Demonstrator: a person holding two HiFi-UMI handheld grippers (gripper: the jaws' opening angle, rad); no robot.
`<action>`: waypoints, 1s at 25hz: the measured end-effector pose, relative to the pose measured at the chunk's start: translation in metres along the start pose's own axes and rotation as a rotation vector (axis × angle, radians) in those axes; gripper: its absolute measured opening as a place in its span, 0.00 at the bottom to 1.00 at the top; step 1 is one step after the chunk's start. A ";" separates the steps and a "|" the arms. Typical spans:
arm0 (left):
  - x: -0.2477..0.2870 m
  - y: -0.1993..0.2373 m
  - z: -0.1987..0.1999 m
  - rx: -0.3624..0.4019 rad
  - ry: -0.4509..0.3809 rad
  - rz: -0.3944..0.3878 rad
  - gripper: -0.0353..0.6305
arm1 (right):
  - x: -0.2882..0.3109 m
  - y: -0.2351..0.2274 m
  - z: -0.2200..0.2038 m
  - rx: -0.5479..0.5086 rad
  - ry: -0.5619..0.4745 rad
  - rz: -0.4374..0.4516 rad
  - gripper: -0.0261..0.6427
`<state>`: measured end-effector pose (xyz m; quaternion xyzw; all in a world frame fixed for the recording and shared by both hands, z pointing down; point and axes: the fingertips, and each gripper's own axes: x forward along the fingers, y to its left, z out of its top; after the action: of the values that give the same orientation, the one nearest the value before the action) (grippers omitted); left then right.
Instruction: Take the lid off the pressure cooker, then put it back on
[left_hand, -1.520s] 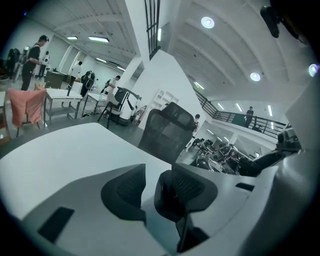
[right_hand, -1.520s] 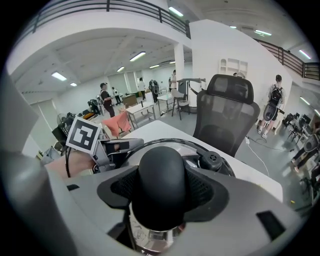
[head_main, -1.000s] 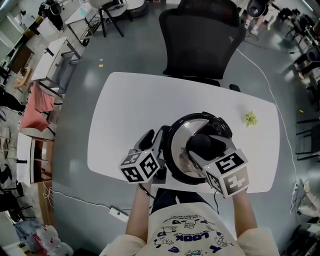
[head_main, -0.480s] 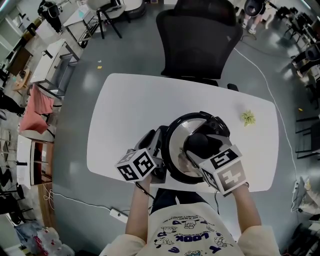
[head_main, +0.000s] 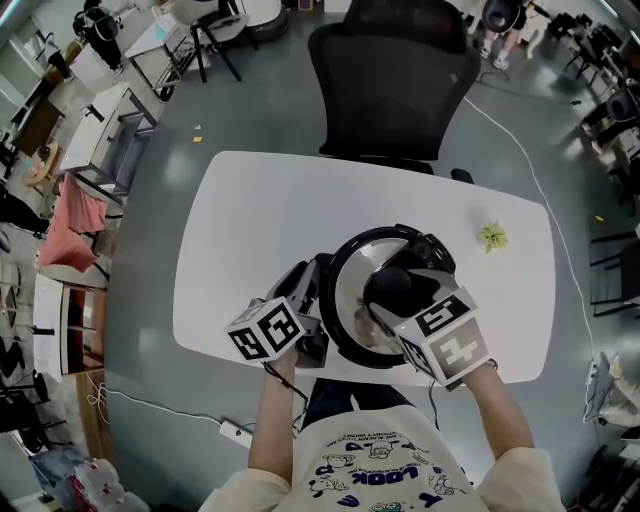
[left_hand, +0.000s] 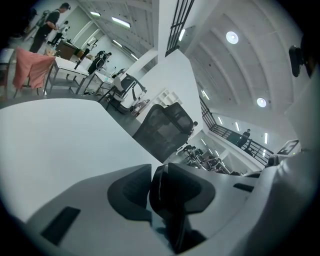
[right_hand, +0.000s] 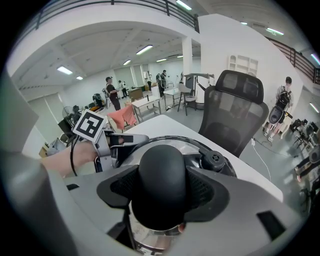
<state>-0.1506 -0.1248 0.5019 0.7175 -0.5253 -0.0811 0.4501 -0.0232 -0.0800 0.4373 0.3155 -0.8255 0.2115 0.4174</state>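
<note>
The right tongs (right_hand: 162, 194) pinch the black dome knob (right_hand: 161, 167) of the lid (head_main: 352, 285) from both sides, pads pressed on it. The lid lies flat on the pressure cooker (head_main: 380, 233), which stands upright below them, knob pointing up. The lid's black bar runs away from these tongs to the valve (right_hand: 215, 159) at the far right. To their left, the left tongs (left_hand: 160, 197) have just been closing and now grip the cooker's black side handle (left_hand: 172, 185). The cooker sits at the near edge of the white bench (head_main: 250, 220). A small yellow-green crumpled scrap (head_main: 493, 236) lies well to the right of the right tongs, and a black office chair (head_main: 400, 70) stands beyond the bench. Since a second ago, the left tongs' marker cube (head_main: 268, 333) has rolled slightly, while cooker and lid have not shifted.
</note>
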 end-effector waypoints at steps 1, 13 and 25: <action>0.001 0.000 -0.001 -0.003 0.000 0.000 0.23 | 0.001 -0.001 -0.001 -0.007 0.000 0.013 0.48; 0.000 0.002 -0.001 -0.012 -0.003 0.006 0.23 | 0.002 0.001 -0.003 -0.027 0.021 0.026 0.49; 0.001 0.001 -0.001 -0.022 -0.010 0.005 0.23 | 0.002 0.002 -0.005 -0.091 0.044 0.065 0.49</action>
<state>-0.1503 -0.1254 0.5032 0.7108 -0.5284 -0.0893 0.4556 -0.0224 -0.0760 0.4419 0.2644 -0.8347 0.1941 0.4424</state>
